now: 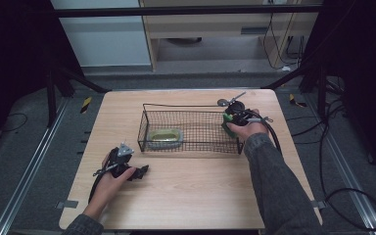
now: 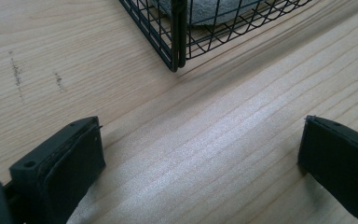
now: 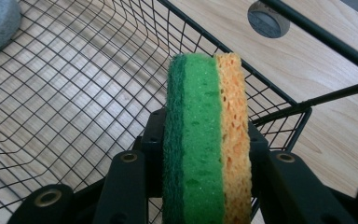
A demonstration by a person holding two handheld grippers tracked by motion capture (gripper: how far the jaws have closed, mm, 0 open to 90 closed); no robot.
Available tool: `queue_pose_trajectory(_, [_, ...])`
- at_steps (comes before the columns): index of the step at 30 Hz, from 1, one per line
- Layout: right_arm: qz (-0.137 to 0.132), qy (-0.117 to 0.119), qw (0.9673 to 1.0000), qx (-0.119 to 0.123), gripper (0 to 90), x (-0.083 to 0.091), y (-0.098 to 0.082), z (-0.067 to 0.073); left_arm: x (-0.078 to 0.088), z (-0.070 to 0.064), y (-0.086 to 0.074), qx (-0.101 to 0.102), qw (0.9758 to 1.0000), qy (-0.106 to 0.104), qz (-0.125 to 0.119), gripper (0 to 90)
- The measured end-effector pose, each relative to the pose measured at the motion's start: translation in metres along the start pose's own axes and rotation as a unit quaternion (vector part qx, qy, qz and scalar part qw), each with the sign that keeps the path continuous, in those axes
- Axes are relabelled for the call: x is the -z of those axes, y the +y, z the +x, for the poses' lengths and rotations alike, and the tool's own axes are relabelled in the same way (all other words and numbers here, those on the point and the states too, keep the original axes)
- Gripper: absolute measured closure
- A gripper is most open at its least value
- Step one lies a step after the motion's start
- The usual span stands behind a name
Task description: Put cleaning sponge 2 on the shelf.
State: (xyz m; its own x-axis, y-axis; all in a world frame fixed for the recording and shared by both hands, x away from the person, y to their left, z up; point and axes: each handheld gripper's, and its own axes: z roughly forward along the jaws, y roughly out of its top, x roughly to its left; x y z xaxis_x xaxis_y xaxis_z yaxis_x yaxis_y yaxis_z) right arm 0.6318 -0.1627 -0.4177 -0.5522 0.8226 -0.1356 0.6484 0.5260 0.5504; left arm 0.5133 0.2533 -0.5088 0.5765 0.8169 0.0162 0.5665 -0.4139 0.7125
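Here, sponge [image 3: 207, 140]: dark-green scourer, green layer, orange foam.

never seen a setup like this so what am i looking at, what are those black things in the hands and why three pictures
A person sits at a wooden table and holds a hand tool with two black jaws in each hand. The high view looks down from above. The other two pictures come from small cameras that ride on the tools themselves.

On the table stands a black wire basket with a yellow-green sponge lying inside.

The right gripper is shut on a green and orange sponge, held on edge over the basket's end. The left gripper rests near the basket's corner with its jaws wide apart and only bare wood between them.
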Motion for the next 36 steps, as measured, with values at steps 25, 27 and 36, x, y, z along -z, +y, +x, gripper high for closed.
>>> queue_pose_trajectory(25, [0.013,0.002,0.9999,0.009,63.5,-0.0092,-0.0007,0.0040,0.0000,0.0001,0.0001,0.000,1.0000,0.000,0.000,0.0])
queue_pose_trajectory(27, [0.013,0.003,0.9999,0.009,63.4,-0.0093,-0.0006,0.0041,-0.0001,0.0001,0.0001,0.000,1.0000,0.000,0.000,0.0])
queue_pose_trajectory(36, [0.012,0.003,0.9999,0.009,58.8,-0.0070,-0.0005,0.0064,-0.0001,0.0001,0.0001,0.000,1.0000,0.000,0.000,0.0])
